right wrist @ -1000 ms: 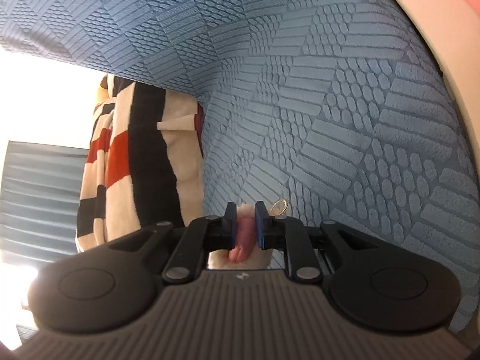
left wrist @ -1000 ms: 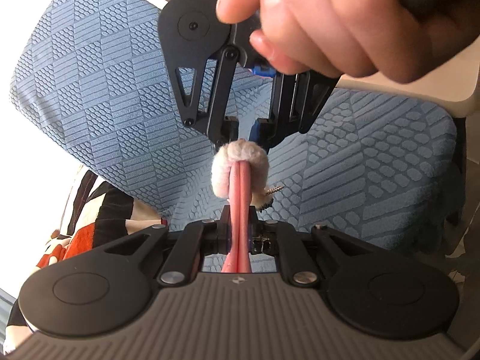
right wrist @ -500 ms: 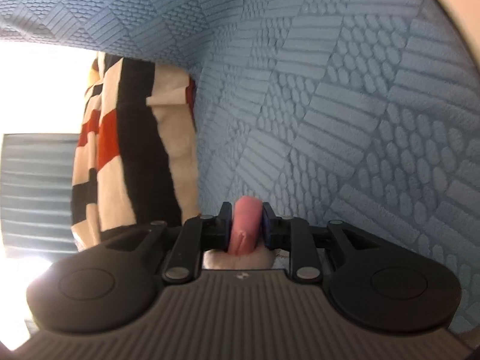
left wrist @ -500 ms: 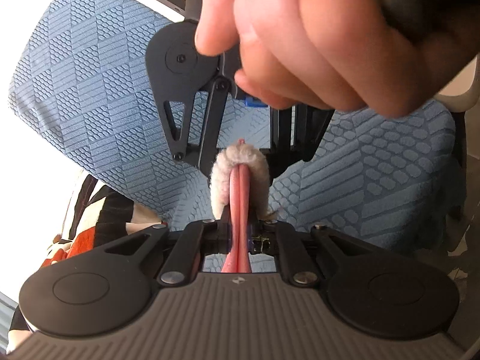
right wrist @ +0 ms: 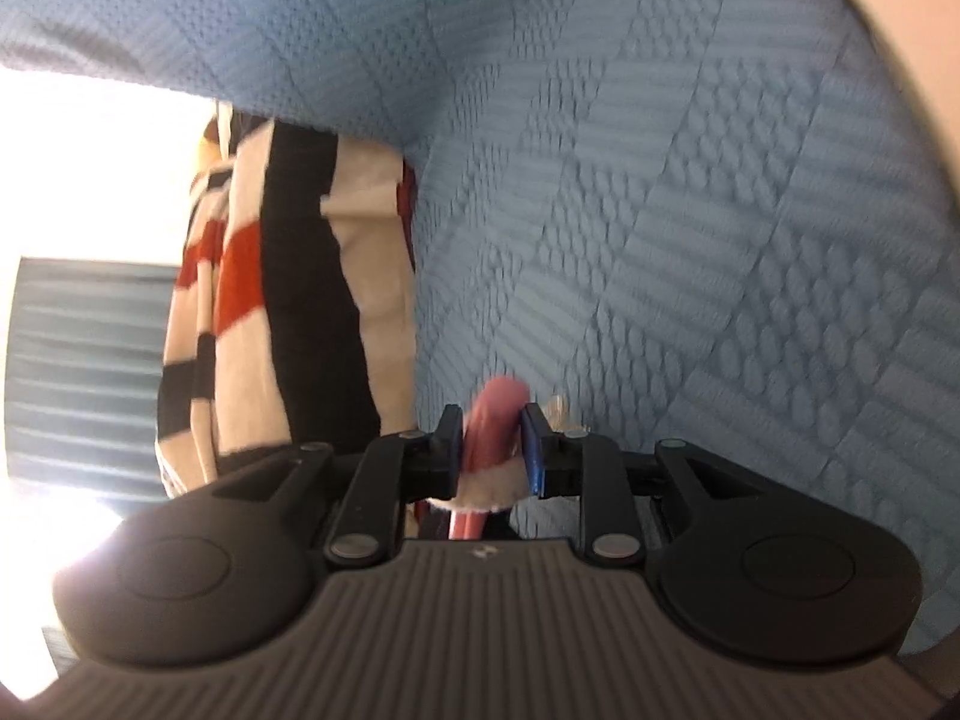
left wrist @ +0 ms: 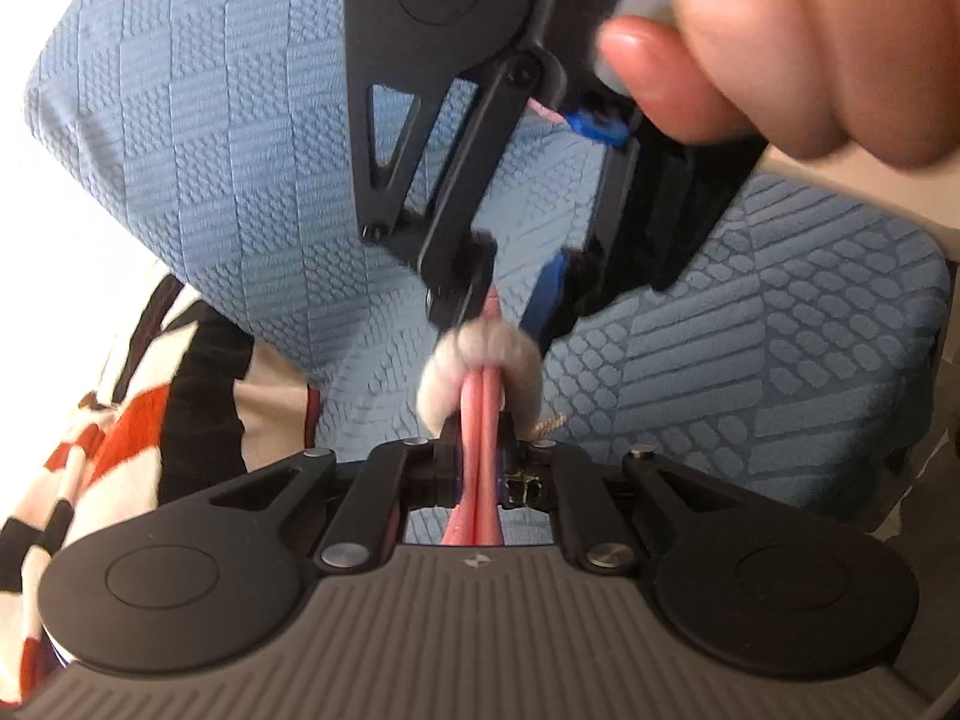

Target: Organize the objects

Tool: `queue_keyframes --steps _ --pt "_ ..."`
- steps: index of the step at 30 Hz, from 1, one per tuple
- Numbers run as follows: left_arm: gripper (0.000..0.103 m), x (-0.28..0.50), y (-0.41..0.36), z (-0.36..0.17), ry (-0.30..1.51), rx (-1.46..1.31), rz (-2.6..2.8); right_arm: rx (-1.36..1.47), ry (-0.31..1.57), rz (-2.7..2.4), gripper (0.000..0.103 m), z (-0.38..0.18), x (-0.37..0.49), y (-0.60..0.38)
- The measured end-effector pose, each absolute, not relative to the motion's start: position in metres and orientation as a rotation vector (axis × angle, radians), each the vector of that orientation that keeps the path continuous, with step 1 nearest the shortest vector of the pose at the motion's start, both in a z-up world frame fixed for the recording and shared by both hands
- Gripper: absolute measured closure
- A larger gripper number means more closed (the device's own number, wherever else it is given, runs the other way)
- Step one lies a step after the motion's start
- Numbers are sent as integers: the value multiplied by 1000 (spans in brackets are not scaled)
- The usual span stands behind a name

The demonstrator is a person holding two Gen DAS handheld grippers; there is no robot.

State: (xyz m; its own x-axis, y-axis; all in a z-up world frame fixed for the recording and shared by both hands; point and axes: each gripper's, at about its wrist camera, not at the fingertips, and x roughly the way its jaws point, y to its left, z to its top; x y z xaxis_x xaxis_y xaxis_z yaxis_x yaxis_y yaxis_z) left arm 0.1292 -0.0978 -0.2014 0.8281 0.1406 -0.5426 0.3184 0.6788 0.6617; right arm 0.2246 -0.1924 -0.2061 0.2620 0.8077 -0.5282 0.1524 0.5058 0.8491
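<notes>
A plush charm, a folded pink strap (left wrist: 480,396) passing through a white fluffy ball (left wrist: 444,384), hangs in the air over a blue cushion. My left gripper (left wrist: 478,462) is shut on the strap just below the ball. From above, my right gripper (left wrist: 504,306) reaches down with a hand (left wrist: 780,30) on it, and its fingertips straddle the strap's top end. In the right wrist view the pink loop (right wrist: 495,414) and the white fluff (right wrist: 480,489) fill the narrow gap of my right gripper (right wrist: 491,450). A small gold ring (left wrist: 549,423) dangles beside the ball.
A blue textured cushion (left wrist: 240,150) fills the background in both views (right wrist: 720,240). A cloth striped in black, red and cream (left wrist: 120,420) lies at its left edge (right wrist: 288,300). Bright light washes out the far left.
The right gripper has slid further over the charm, so the pink loop now sticks out past its fingertips, and its jaws stand slightly wider. The left gripper keeps its hold.
</notes>
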Motion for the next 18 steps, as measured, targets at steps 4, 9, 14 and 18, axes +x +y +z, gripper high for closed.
queue_keyframes --steps 4,9,14,18 --pt "90 132 -94 -200 616 811 -97 976 1244 543 82 -205 225 -189" --pt "78 136 -91 -199 640 767 -94 951 1207 496 88 -200 226 -196" --pt "72 139 -86 -197 679 707 -96 969 1153 429 88 -196 233 -216" --pt "71 138 -86 -197 695 683 -107 972 1093 367 88 -190 238 -236"
